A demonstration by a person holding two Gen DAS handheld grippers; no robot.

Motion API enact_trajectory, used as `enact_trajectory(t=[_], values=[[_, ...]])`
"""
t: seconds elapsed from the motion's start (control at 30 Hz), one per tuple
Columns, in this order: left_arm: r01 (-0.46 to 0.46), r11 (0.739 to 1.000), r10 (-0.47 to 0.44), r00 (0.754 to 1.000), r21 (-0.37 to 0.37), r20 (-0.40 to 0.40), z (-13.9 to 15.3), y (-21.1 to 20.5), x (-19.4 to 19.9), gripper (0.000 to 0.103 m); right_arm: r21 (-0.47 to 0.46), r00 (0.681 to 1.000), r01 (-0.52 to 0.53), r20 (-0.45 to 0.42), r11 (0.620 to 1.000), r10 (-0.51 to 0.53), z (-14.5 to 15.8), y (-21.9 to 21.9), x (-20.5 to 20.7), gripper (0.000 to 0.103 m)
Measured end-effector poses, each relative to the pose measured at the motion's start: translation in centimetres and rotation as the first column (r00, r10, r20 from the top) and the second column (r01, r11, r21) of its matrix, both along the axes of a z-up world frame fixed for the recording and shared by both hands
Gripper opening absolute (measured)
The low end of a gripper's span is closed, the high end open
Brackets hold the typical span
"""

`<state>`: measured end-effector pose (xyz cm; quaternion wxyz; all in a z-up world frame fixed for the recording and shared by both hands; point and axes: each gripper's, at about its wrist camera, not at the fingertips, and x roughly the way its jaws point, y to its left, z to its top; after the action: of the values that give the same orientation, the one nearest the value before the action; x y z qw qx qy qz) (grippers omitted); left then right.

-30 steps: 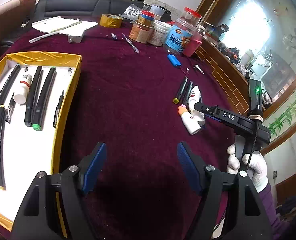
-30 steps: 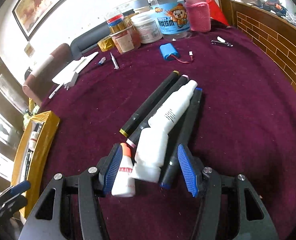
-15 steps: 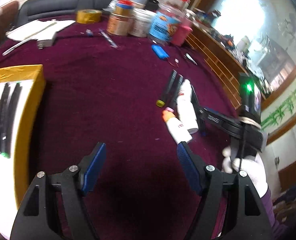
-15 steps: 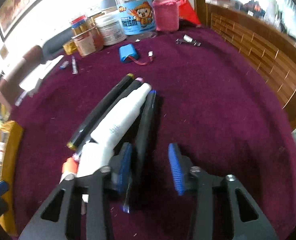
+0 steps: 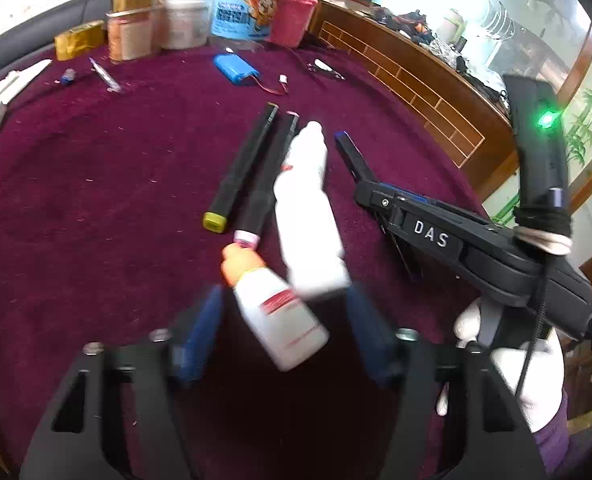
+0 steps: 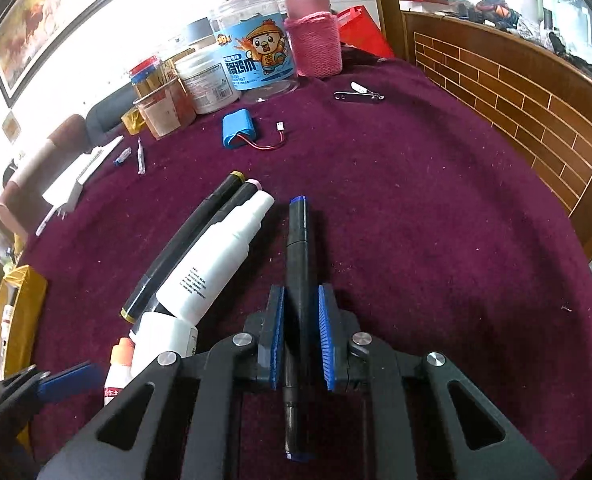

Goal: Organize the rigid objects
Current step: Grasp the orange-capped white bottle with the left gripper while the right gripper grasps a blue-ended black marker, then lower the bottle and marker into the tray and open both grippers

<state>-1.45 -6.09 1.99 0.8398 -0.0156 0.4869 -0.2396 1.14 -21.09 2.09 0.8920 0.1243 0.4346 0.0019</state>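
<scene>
My right gripper (image 6: 300, 334) is shut on a black marker with blue ends (image 6: 299, 264) that lies on the maroon cloth; it also shows in the left wrist view (image 5: 349, 156). My left gripper (image 5: 284, 332) is open, its jaws either side of a small white bottle with an orange cap (image 5: 274, 312). A larger white bottle (image 5: 309, 216) lies beside it, with a yellow-ended marker (image 5: 242, 172) and a pink-ended marker (image 5: 268, 184) to its left. The right gripper body (image 5: 455, 236) lies to the right.
Jars and tubs (image 6: 252, 60) and a pink-sleeved flask (image 6: 313, 36) stand at the back. A blue battery pack (image 6: 238, 128) and nail clippers (image 6: 357, 96) lie on the cloth. The yellow-rimmed tray (image 6: 8, 312) is at the left; a wooden ledge (image 6: 535, 120) borders the right.
My right gripper closed on the blue-ended marker. My left gripper moved forward and right, bringing its open jaws around the orange-capped bottle; the tray left its view.
</scene>
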Motion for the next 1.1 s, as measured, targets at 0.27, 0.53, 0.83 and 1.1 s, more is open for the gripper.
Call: enact_trajectory(t=[0.27,0.53,0.83,1.1], values=[[-0.048,0.998,0.048,0.999,-0.035,0.003,-0.2,2.5,-0.2,0.025,0.007,1.000,0.000,0.002,1.000,-0.001,-0.1,-0.1,0.0,0.015],[0.006,0.984,-0.037,0.985,0.176,0.169,-0.4,-0.6,-1.4,0.023,0.014,1.000,-0.001,0.004,1.000,0.001,-0.1,-0.2,0.0,0.015],[-0.060,0.995,0.075,0.978,-0.082,0.193,3.9,7.3,-5.7,0.024,0.168,0.999,-0.040,-0.019,0.985,0.044,0.6,-0.6,-1.7,0.014],[-0.197,0.947,0.252,0.945,-0.254,0.208,7.1,18.1,-9.9,0.024,0.331,0.982,-0.188,0.064,0.925,0.176,4.5,3.6,-5.6,0.015]])
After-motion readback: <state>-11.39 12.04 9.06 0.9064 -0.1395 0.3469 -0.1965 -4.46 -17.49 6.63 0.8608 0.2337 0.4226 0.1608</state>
